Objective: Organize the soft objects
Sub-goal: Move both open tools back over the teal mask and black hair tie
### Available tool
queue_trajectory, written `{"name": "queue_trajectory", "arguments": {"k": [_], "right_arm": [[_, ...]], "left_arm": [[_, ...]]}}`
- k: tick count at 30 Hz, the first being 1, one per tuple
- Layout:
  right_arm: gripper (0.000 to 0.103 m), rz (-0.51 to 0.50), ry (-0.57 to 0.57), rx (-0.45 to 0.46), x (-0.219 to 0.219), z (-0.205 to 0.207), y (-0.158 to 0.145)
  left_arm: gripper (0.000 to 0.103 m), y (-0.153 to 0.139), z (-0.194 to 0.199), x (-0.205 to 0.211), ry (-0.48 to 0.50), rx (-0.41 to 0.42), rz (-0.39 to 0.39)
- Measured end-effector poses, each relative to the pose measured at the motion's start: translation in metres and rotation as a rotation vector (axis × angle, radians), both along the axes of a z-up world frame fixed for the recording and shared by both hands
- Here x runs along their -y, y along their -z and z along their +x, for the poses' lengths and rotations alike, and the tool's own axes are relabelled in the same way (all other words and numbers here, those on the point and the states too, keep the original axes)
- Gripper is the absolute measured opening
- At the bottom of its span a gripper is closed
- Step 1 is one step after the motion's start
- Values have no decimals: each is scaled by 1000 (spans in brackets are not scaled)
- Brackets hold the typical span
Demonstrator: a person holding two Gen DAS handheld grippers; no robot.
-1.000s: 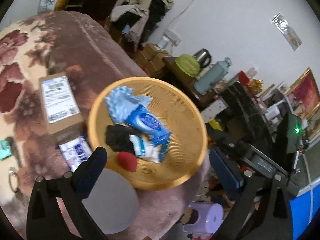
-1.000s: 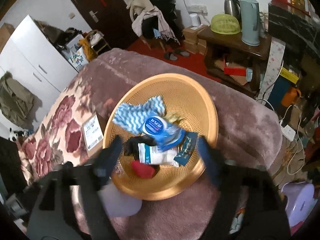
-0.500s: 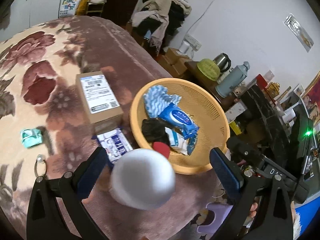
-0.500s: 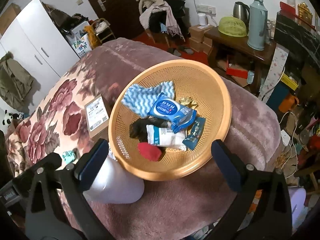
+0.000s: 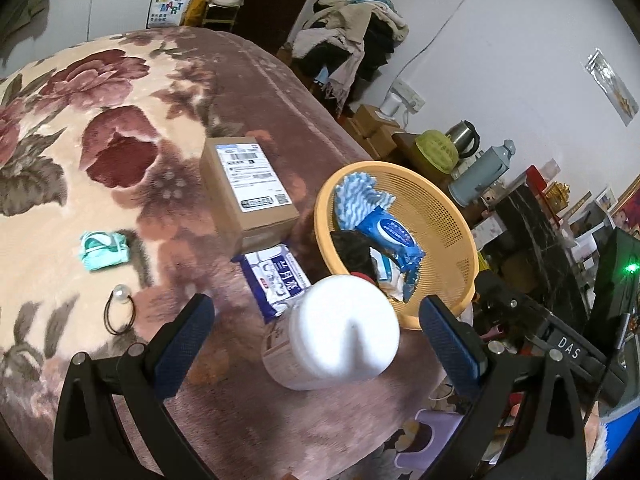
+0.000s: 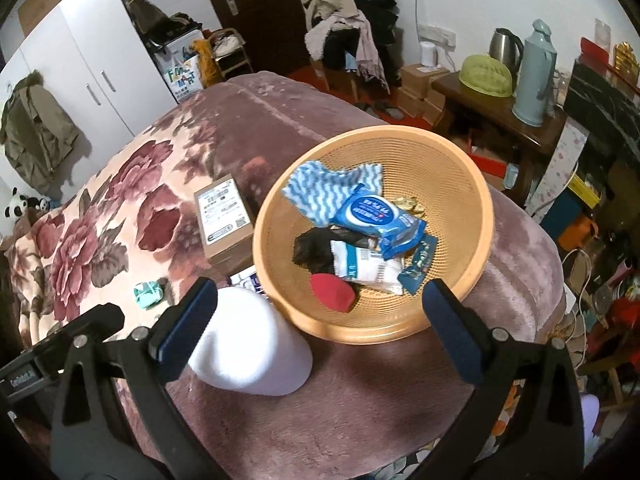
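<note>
Both grippers hover with fingers spread wide and empty above a bed draped in a floral blanket (image 5: 120,152). The right gripper (image 6: 320,312), whose fingers have just been opening, points at an orange basket (image 6: 476,216) holding a striped cloth (image 6: 320,188), a blue wipes pack (image 6: 376,216), a black cloth (image 6: 312,252) and a red item (image 6: 332,292). The left gripper (image 5: 316,328) looks over a white bottle (image 5: 344,340), a second wipes pack (image 5: 276,276), a cardboard box (image 5: 248,188), a green cloth (image 5: 102,250) and a hair tie (image 5: 118,312) on the blanket.
</note>
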State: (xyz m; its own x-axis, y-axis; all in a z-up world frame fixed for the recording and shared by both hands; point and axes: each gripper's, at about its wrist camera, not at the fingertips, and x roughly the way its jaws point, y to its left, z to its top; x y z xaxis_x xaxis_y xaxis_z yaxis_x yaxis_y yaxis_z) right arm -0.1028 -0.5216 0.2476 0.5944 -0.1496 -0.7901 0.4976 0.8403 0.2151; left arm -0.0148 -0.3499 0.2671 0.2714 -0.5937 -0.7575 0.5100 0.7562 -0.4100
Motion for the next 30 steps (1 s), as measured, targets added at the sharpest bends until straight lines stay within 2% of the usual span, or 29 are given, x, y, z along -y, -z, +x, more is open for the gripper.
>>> {"name": "queue_trajectory", "arguments": {"k": [12,30], "right_arm": [[103,-40,-58,8,-41,17,-11],[103,-62,-141,-7,-94,41,-7]], "left_arm": [[102,-3,8,-39,-41,3,-15],[102,6,21,-88,-106,-14,-25]]}}
